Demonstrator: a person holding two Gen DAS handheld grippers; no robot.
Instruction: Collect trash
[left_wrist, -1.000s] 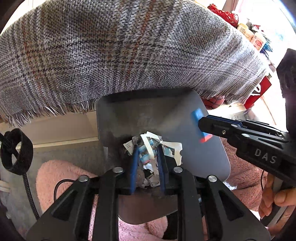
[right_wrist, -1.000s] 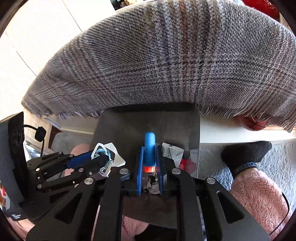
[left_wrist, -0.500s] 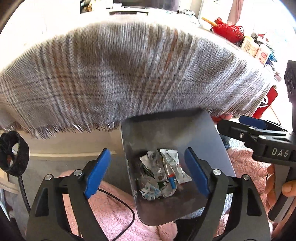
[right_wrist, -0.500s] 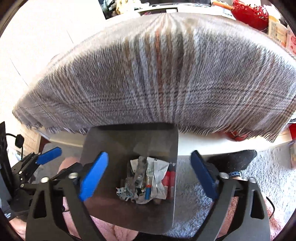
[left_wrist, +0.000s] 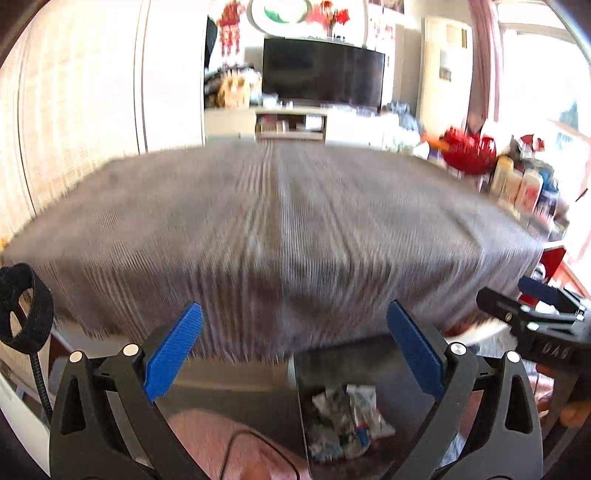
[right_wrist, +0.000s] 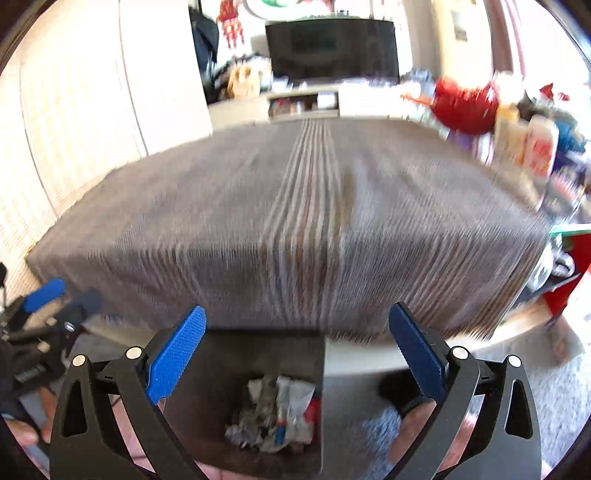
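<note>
A dark grey bin (left_wrist: 388, 373) stands below the table's near edge, with crumpled wrappers and scraps (left_wrist: 347, 424) heaped inside. The bin (right_wrist: 221, 369) and its trash (right_wrist: 273, 417) also show in the right wrist view. My left gripper (left_wrist: 295, 354) is open and empty, raised above the bin. My right gripper (right_wrist: 295, 354) is open and empty too. The right gripper (left_wrist: 535, 314) shows at the right edge of the left wrist view, and the left gripper (right_wrist: 48, 302) at the left edge of the right wrist view. Both views are blurred.
A table under a grey plaid cloth (left_wrist: 277, 229) fills the middle. A red basket (left_wrist: 469, 151) and bottles (left_wrist: 517, 184) stand at its far right. A television (left_wrist: 321, 72) is behind. Pink fleece legs (left_wrist: 221, 443) are below.
Both grippers opened and dropped their trash into the bin, then rose and tilted up, so the tabletop and room came into view.
</note>
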